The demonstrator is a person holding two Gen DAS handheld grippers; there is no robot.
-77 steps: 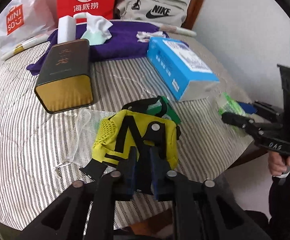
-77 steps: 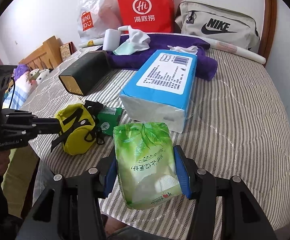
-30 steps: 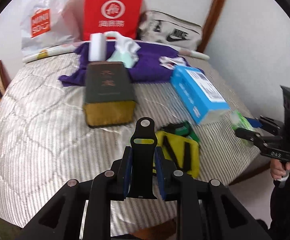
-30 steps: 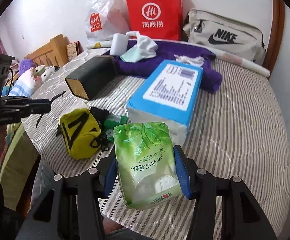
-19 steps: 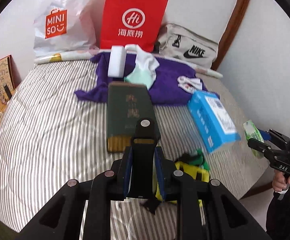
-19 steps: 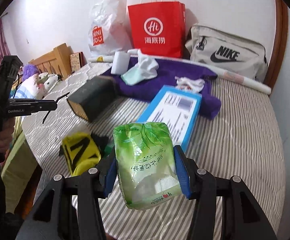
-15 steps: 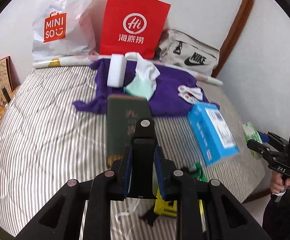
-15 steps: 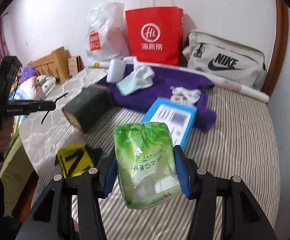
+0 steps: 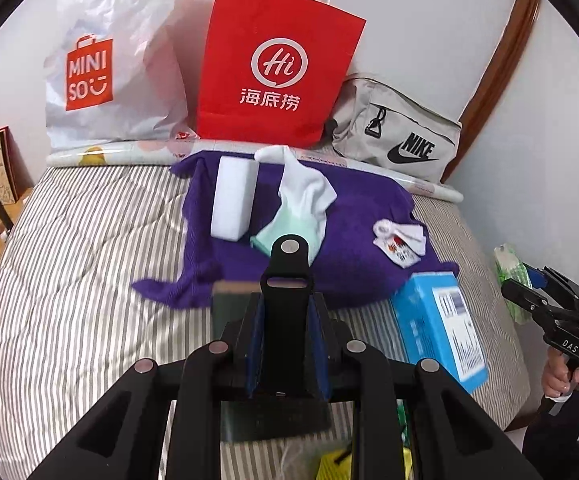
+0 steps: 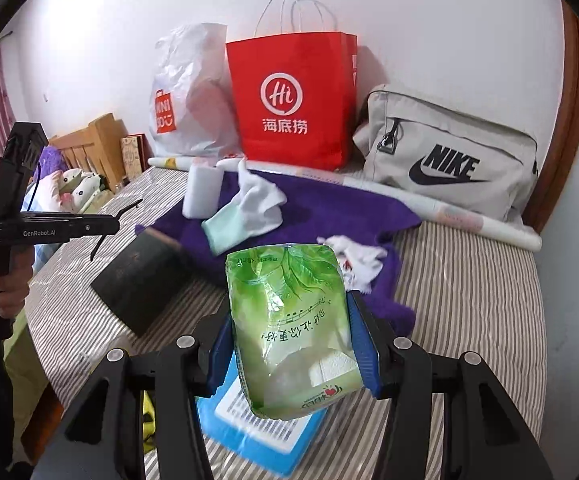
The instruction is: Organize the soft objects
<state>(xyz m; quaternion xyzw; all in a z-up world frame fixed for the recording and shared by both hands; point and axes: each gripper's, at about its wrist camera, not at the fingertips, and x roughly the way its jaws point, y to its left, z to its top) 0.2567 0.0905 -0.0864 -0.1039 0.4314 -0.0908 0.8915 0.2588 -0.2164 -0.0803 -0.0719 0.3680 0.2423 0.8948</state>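
The yellow-and-black pouch (image 9: 335, 466) is mostly cut off at the frame's bottom edge, below the left gripper (image 9: 287, 344), whose blue-padded fingers clamp narrowly on a flat black strap (image 9: 287, 280) that stands up between them. The right gripper (image 10: 291, 348) pinches a green plastic pack of tissues (image 10: 289, 332) squarely between its pads, half hiding the blue tissue box (image 10: 257, 432) underneath. Beyond both fingertips a purple cloth (image 9: 353, 216) carries a white sponge block (image 9: 233, 200) and white socks (image 9: 305, 200).
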